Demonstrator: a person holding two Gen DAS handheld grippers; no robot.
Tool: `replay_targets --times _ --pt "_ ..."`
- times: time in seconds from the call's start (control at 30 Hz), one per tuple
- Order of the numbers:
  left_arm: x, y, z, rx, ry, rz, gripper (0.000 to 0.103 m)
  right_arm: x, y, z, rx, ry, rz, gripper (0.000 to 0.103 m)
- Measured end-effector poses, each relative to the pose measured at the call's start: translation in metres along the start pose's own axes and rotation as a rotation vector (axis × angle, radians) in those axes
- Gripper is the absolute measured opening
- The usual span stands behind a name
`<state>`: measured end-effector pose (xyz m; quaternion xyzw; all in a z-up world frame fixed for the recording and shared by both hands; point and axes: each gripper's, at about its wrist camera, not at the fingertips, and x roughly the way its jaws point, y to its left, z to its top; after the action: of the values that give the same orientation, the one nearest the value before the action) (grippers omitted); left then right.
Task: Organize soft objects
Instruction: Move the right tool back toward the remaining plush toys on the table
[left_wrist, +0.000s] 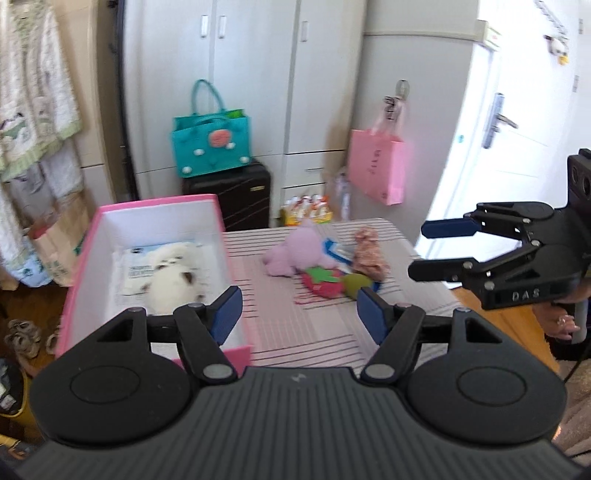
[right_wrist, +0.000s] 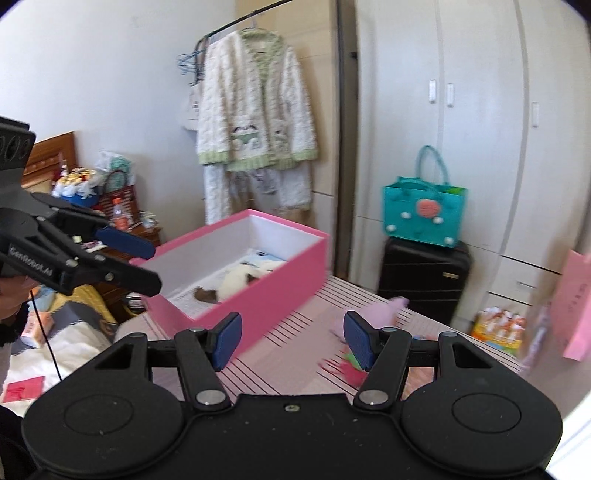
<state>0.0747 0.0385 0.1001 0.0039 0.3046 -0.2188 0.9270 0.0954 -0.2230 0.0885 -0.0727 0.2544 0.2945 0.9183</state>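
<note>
My left gripper hangs over the near edge of the pink-and-grey striped tabletop, its blue-padded fingers spread wide with nothing between them. At ten o'clock from it sits the rectangular pink cardboard box with white inner walls, resting on the left part of the table. Inside the box lies a white plush toy with brown patches, stretched over a white printed packet on the box floor.

At one o'clock, well apart from the box, the remaining soft things lie in a loose heap on the stripes: a lilac plush animal, a pinkish-brown fuzzy toy just to its right, and in front of them a red felt strawberry with a green leaf touching an olive-green ball.

My right gripper floats at three o'clock, off the table's right edge, pointing left toward the heap; its fingers are parted and hold nothing. From its own camera the right gripper also shows spread fingers, with the pink box at eleven o'clock and the plush heap blurred at one o'clock.

Behind the table a teal felt handbag sits on a black suitcase, and a pink paper bag hangs on the white wardrobe.
</note>
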Motion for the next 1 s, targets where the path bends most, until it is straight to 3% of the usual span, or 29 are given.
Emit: replay_targets --times 0.33,0.47,0.53,0.67,0.87,1.0 --pt "0.061 -0.040 -0.024 -0.026 0.051 -0.176 0.068 -0.019 -0.043 -0.039 0.084 0.016 -0.091 0.068" --pt "0.092 -0.050 -0.032 -0.034 0.065 -0.193 0.068 -0.014 -0.060 -0.053 0.111 0.019 -0.100 0.068" --pt "0.104 -0.054 -0.036 -0.033 0.055 -0.194 0.068 -0.009 -0.066 -0.061 0.117 0.018 -0.102 0.070" --pt "0.126 -0.052 -0.042 -0.113 0.058 -0.277 0.068 0.003 -0.081 -0.075 0.126 -0.004 -0.110 0.077" --pt "0.152 -0.061 -0.047 -0.109 0.018 -0.247 0.067 0.029 -0.105 -0.086 0.130 -0.037 -0.110 0.082" --pt "0.167 -0.068 -0.050 -0.070 -0.069 -0.176 0.067 0.051 -0.117 -0.091 0.134 -0.058 -0.096 0.082"
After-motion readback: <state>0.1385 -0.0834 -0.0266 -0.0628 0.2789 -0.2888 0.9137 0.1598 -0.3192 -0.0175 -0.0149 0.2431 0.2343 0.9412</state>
